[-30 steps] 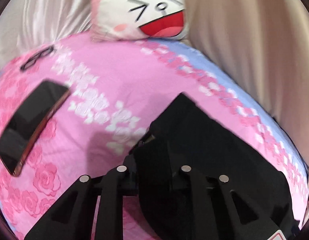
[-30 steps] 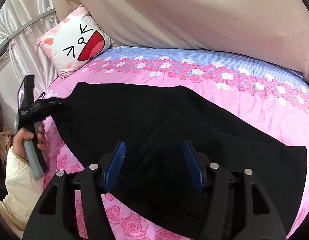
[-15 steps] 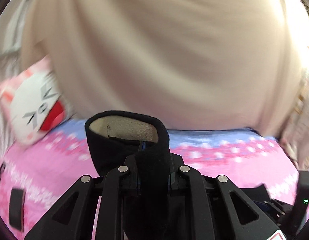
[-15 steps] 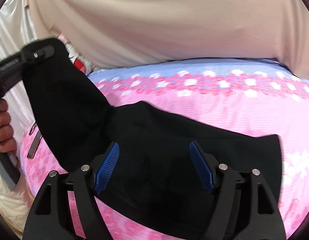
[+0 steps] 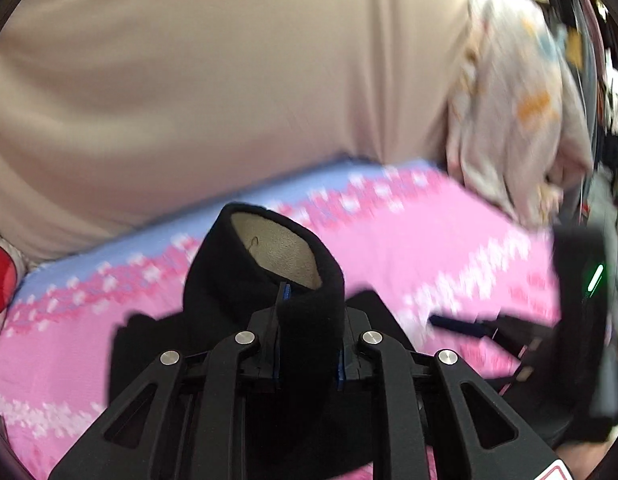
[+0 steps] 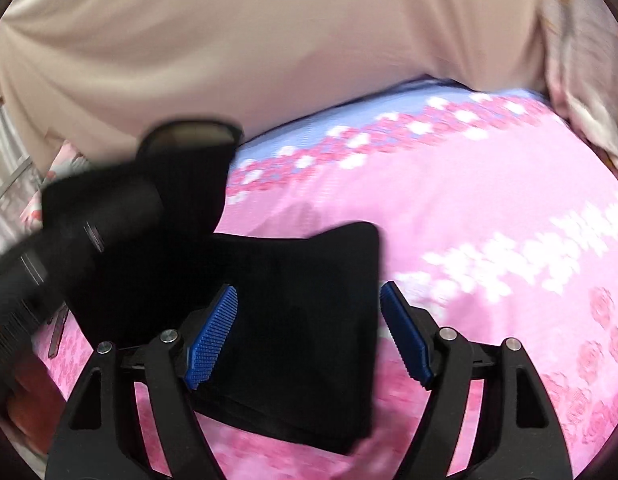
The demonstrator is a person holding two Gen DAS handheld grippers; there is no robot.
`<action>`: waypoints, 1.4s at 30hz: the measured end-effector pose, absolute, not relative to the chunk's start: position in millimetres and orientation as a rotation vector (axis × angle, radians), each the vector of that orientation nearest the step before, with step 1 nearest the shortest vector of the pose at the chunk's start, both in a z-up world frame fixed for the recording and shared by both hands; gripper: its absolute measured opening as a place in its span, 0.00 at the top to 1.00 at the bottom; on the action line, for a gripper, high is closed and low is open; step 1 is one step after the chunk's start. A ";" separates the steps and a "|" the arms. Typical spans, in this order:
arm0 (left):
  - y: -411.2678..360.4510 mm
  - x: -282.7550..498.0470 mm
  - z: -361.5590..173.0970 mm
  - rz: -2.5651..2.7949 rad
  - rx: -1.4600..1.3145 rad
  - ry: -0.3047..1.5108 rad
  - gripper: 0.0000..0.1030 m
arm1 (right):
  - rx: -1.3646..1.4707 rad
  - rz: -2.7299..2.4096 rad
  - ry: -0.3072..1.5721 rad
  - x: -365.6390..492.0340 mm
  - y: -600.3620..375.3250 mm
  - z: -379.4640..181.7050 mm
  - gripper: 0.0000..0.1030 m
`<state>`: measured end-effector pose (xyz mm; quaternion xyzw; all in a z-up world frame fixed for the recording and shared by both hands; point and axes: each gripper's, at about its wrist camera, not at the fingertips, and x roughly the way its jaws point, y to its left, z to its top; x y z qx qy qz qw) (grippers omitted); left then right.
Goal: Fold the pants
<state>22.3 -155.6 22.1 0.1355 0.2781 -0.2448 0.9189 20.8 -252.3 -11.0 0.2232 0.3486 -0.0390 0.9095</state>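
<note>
Left tongs [image 5: 307,344] clamp a lifted black pants [image 6: 309,312] hem; right tongs [image 6: 309,336] gape apart above pants on the pink bed [image 6: 489,208].

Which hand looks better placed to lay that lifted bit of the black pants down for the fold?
The left. Its tool is clamped on the raised end of the pants, while the right tool hangs open over the flat part, gripping nothing.

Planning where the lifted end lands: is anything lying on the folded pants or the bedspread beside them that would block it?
Nothing visible does. The pants lie bare on the pink bedspread; only the right gripper hovers open above them.
</note>
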 end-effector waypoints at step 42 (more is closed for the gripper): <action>-66.2 74.6 -56.1 -0.285 0.249 0.785 0.16 | 0.544 0.042 0.849 68.0 -273.1 -60.8 0.69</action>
